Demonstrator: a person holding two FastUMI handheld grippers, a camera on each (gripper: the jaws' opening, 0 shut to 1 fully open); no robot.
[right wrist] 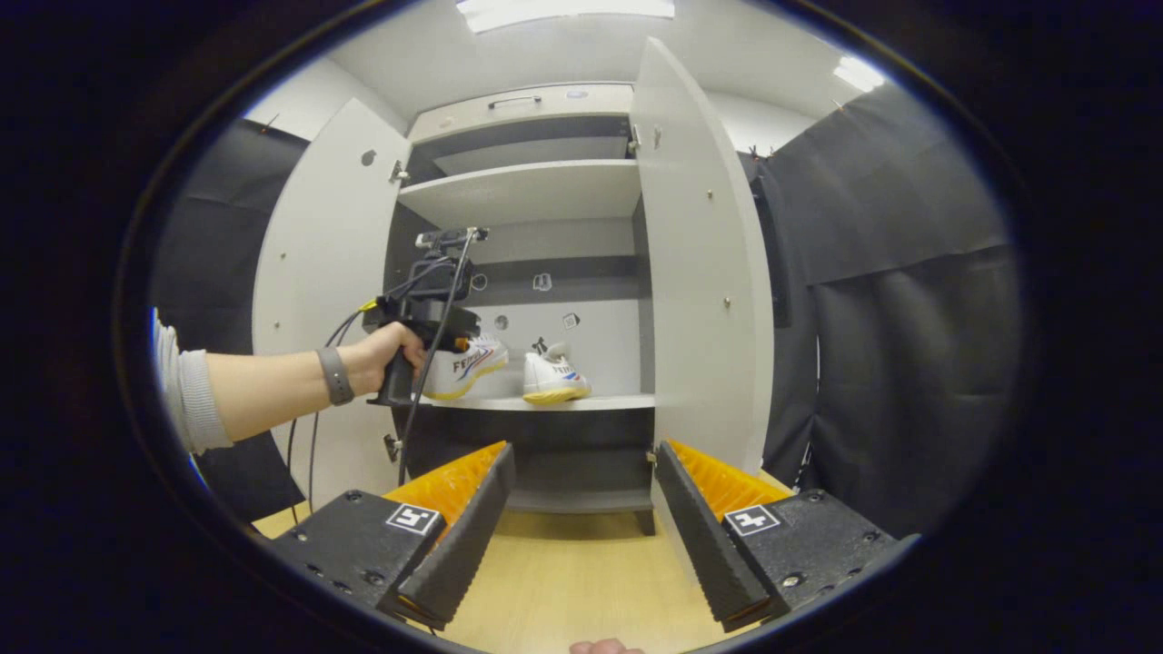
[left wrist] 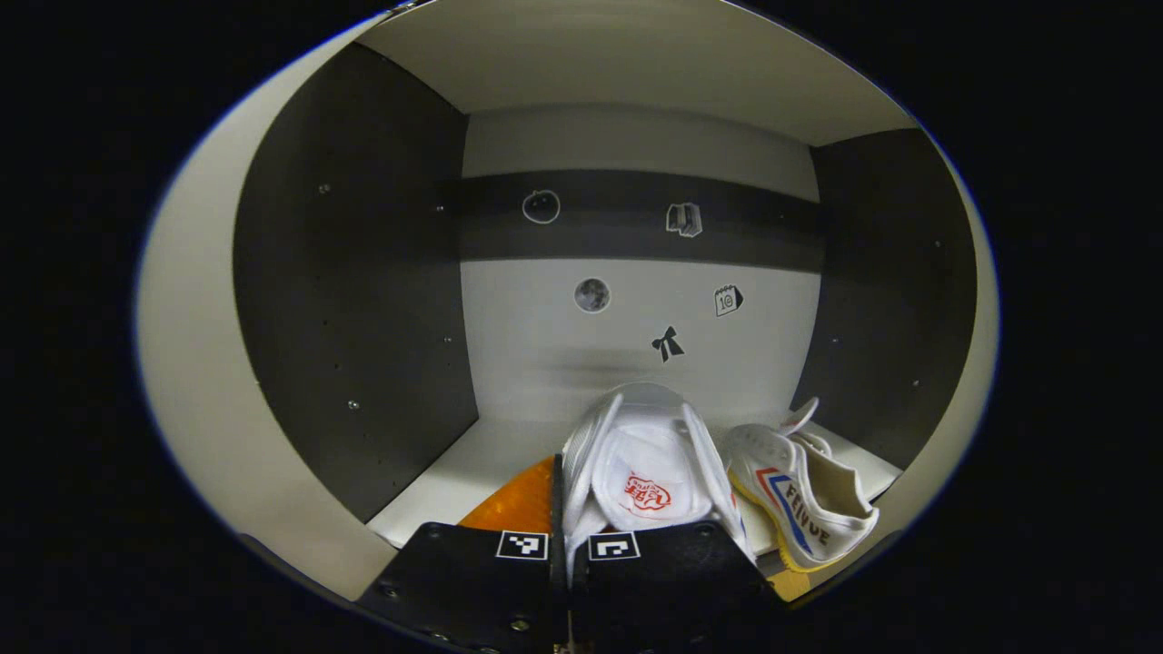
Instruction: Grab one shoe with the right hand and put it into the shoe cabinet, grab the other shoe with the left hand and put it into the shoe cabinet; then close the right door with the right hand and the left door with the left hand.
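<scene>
I am reading the job as roughly half finished: one shoe (right wrist: 554, 376) is already sitting on the cabinet shelf (right wrist: 536, 401), toward its right side, and I am carrying the other shoe (left wrist: 643, 472) in over that same shelf with the left gripper (left wrist: 570, 554). In the left gripper view its fingers are pinching the heel of this second shoe, the toe pointing at the back wall, just left of the parked one. I cannot tell whether the sole is resting on the shelf yet. Release is still to come, then both doors. In the right gripper view my left hand (right wrist: 386, 352) is reaching forward at shelf height, forearm level, sleeve pushed back. The right gripper (right wrist: 581, 531) is hanging low and back from the cabinet, jaws spread wide and holding nothing, with the right door (right wrist: 704, 272) and left door (right wrist: 318, 272) both standing open.
</scene>
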